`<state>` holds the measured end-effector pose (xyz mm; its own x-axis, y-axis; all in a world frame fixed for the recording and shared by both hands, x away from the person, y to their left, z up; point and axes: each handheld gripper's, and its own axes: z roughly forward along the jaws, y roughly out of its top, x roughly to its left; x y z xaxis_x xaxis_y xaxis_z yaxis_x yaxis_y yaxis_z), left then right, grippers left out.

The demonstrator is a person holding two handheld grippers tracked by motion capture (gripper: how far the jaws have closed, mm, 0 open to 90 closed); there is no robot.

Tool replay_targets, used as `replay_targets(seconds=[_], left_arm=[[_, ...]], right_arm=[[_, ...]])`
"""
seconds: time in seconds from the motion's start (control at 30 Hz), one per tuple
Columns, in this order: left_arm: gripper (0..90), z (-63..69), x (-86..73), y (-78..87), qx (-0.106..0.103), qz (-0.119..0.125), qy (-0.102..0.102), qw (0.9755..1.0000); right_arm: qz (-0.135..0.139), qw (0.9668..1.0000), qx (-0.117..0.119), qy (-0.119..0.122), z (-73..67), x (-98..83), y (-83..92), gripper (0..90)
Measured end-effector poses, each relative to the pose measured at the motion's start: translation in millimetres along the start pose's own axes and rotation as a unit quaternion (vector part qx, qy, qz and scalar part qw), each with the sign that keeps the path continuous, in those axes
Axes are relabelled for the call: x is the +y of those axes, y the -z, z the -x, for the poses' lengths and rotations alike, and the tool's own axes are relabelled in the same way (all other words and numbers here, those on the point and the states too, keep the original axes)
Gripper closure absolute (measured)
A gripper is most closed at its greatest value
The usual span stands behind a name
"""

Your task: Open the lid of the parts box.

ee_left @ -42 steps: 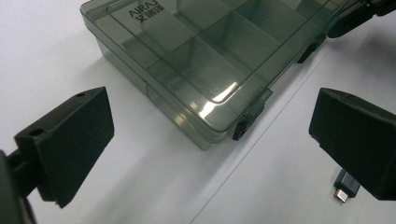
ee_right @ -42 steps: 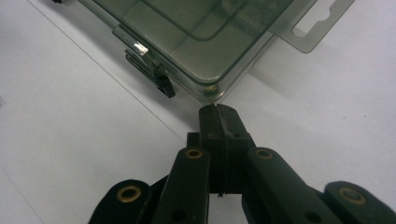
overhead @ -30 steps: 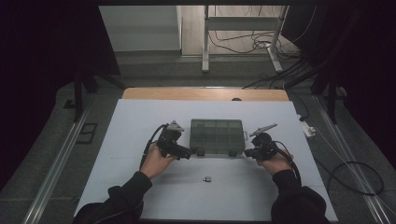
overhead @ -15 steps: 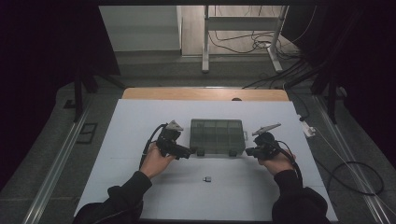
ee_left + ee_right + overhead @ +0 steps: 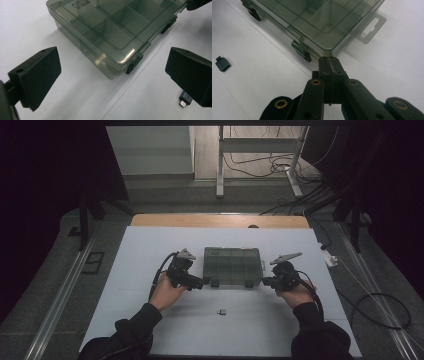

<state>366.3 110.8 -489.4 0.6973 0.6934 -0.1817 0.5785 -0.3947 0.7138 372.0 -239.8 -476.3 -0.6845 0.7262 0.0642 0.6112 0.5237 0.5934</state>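
A smoky clear compartment box (image 5: 232, 266) lies closed on the white table, with two dark latches on its near edge. My left gripper (image 5: 204, 282) is open at the box's front left corner (image 5: 117, 66), its black jaws wide apart with nothing between them. My right gripper (image 5: 264, 281) is shut, its tip (image 5: 331, 62) against the box's front right corner beside a latch (image 5: 302, 51). A small black adapter (image 5: 222, 311) lies on the table in front of the box; it also appears as the adapter (image 5: 223, 64) and the adapter (image 5: 185, 99).
The box has a clear hang tab (image 5: 372, 27) on its right side. The white table mat (image 5: 150, 250) runs wide to both sides, and a wooden strip (image 5: 220, 221) edges its far side. Cables (image 5: 380, 305) lie on the floor at right.
Both hands have shifted only slightly. The right gripper has edged in against the box's front right corner.
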Motion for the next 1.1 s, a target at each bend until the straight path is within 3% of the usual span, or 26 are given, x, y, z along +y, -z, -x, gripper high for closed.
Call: replay_targets(seconds=[0.17, 0.57, 1.1], left_arm=[[0.5, -0.5, 0.1, 0.6, -0.003, 0.004, 0.004, 1.0000], [0.0, -1.0, 0.1, -0.2, -0.014, 0.005, 0.002, 0.9999], [0.0, 3.6, 3.0, -5.5, -0.024, 0.009, -0.001, 0.9997]], right_arm=[[0.012, 0.9999, -0.004, 0.001, -1.9, 1.4, 3.1, 88.8], [0.074, 0.9971, -0.018, 0.002, -2.7, 9.9, 15.6, 88.8], [0.109, 0.9938, -0.021, -0.010, 0.1, 19.9, 18.2, 88.8]])
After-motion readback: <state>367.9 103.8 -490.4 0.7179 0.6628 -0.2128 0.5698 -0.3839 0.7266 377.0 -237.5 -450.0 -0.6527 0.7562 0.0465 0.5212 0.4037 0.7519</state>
